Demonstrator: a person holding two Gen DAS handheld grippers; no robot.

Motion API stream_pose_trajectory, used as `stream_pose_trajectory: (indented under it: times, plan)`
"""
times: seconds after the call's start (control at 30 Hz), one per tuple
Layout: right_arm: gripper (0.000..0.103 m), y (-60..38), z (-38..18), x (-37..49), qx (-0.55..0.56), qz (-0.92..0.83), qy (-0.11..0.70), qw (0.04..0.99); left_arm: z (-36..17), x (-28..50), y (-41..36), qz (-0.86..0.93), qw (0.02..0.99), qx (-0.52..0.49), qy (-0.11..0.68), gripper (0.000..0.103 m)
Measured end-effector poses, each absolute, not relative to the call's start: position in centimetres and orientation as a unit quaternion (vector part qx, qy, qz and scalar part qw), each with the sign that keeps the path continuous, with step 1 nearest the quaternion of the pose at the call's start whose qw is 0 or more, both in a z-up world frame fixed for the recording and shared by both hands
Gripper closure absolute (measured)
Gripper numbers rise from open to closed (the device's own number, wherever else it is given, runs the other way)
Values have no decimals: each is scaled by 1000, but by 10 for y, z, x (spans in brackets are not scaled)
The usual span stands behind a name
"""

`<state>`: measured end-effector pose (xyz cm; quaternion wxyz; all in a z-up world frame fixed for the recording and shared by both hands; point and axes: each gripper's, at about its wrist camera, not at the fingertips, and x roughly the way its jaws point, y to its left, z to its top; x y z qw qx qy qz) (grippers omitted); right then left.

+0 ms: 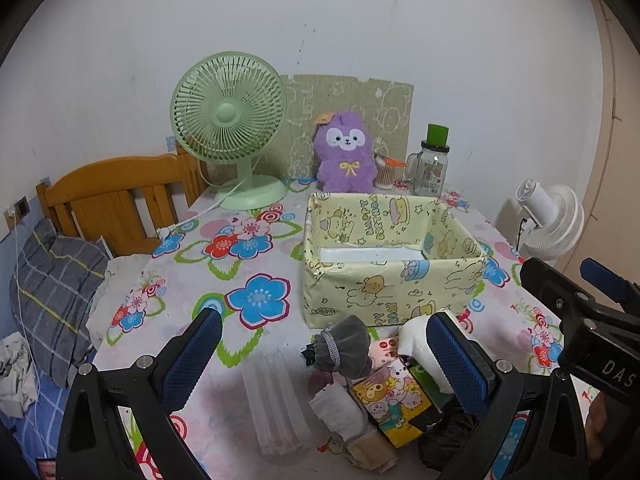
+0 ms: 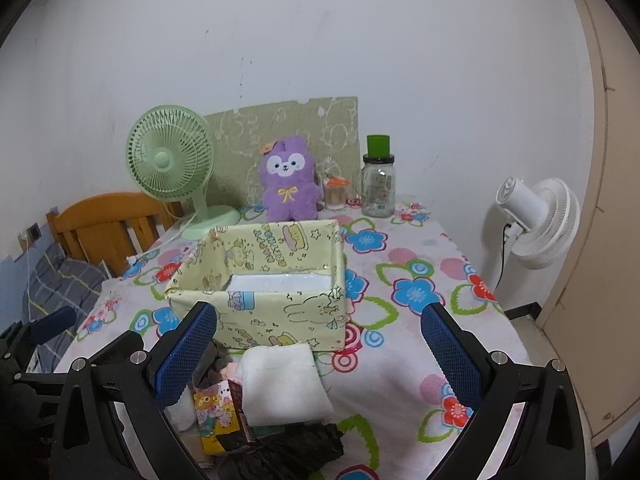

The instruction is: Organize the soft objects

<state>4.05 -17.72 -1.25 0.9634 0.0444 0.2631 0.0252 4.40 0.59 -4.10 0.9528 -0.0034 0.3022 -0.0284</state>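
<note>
Yellow box (image 2: 280, 312) sits mid-table, soft pile (image 2: 276, 392) against its near wall; both grippers' jaws gape empty.

A light green desk fan (image 1: 229, 120) stands at the far left of the bench (image 1: 256, 364), which has a flower-pattern cloth. Behind it, a decorated board (image 1: 372, 108) leans on the white wall. A glass jar (image 1: 432, 168) with a green cap stands at the far right, and a small cotton swab container (image 1: 385, 174) just beside it. A white fan (image 2: 540, 222) stands off the bench on the right, and a wooden headboard (image 1: 116, 196) and a plaid pillow (image 1: 56, 300) are on the left
</note>
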Motion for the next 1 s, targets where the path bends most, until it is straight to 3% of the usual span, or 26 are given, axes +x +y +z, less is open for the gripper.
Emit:
stream_pose_trajectory:
  times: [1.0]
  plan:
    - [0, -155, -71, 96, 38, 47, 352, 934, -104, 98, -1, -49, 919, -10, 391, 1]
